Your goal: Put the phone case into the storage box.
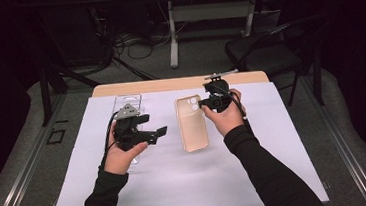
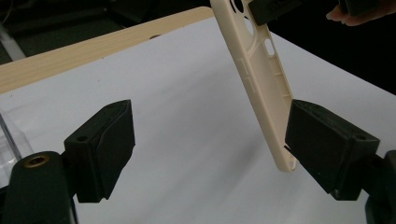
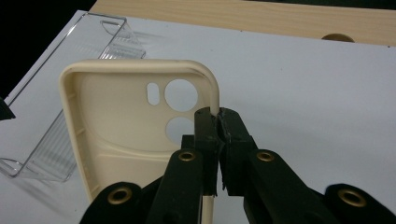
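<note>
The right gripper (image 3: 218, 122) has its jaws pinched tight on the side wall of the cream phone case (image 1: 191, 122) next to the camera cut-outs, holding it tilted off the white sheet (image 1: 178, 183). The left gripper (image 2: 210, 149) gapes wide with nothing held; the case's lower corner hangs just at its right-hand jaw. Beyond the case lies a clear plastic package (image 3: 56, 140), looking empty. No brand, label or writing can be read on either

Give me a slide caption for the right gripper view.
Right gripper pinching the rim of a cream phone case above the white sheet, clear plastic tray behind.
</note>
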### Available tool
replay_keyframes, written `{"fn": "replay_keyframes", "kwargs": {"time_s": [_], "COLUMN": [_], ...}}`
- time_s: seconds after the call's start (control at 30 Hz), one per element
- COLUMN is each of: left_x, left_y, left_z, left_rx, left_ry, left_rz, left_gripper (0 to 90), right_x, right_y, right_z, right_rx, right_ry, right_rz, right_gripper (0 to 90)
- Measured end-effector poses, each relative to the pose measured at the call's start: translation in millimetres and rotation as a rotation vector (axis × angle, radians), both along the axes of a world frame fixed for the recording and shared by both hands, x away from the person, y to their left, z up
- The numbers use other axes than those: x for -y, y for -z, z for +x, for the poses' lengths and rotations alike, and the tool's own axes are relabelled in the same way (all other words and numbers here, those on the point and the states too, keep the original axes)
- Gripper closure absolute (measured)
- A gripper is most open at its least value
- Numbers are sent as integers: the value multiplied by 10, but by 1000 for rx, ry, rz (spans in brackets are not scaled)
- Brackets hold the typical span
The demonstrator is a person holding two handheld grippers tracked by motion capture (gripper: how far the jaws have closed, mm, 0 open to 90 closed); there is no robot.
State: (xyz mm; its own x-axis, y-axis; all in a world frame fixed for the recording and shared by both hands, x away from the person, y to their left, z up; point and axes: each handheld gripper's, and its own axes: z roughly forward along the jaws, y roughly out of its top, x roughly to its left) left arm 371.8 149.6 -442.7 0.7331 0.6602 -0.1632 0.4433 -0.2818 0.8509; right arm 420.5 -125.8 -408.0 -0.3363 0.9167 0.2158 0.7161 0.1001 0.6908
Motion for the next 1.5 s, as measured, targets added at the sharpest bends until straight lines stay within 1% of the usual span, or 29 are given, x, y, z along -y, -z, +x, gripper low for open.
{"fn": "replay_keyframes", "kwargs": {"time_s": [0.1,0.2,0.3,0.37,0.43,0.53,0.6,0.73,0.87,1.0,1.17,1.23,1.27,1.33,1.37,1.43,1.5], "left_x": [25,53,75,82,82,74,71,74,77,83,100,112,121,142,147,154,160], "left_y": [15,26,37,50,73,105,123,148,167,185,189,191,191,196,199,207,216], "left_z": [-2,-6,-8,-5,5,18,24,31,33,34,23,20,11,-6,-14,-14,-18], "left_rx": [-3,-1,-12,-25,-50,-78,-90,-107,-138,-165,-184,-182,-177,-169,-180,-184,-203], "left_ry": [1,16,24,31,37,34,33,31,35,40,48,59,55,55,50,46,44], "left_rz": [-11,-7,-28,-45,-63,-88,-93,-94,-96,-103,-113,-110,-99,-98,-101,-106,-116], "left_gripper": [160,160,160,160,162,227,248,284,338,361,379,394,394,394,394,394,397], "right_x": [-22,-38,-54,-65,-79,-96,-105,-121,-139,-154,-162,-166,-168,-172,-174,-178,-186], "right_y": [-5,-8,-12,-15,-16,-14,-15,-19,-17,-19,-20,-22,-22,-23,-22,-21,-18], "right_z": [-16,-26,-35,-43,-52,-62,-67,-80,-86,-93,-102,-107,-108,-114,-116,-122,-127], "right_rx": [10,18,29,34,42,47,51,57,65,68,75,77,77,78,80,82,81], "right_ry": [-7,-10,-13,-13,-14,-18,-17,-21,-25,-29,-35,-35,-35,-35,-36,-40,-42], "right_rz": [3,5,10,15,18,17,20,21,22,23,22,24,25,25,25,27,29], "right_gripper": [873,874,874,873,874,873,873,873,874,874,873,873,873,873,873,873,873]}}
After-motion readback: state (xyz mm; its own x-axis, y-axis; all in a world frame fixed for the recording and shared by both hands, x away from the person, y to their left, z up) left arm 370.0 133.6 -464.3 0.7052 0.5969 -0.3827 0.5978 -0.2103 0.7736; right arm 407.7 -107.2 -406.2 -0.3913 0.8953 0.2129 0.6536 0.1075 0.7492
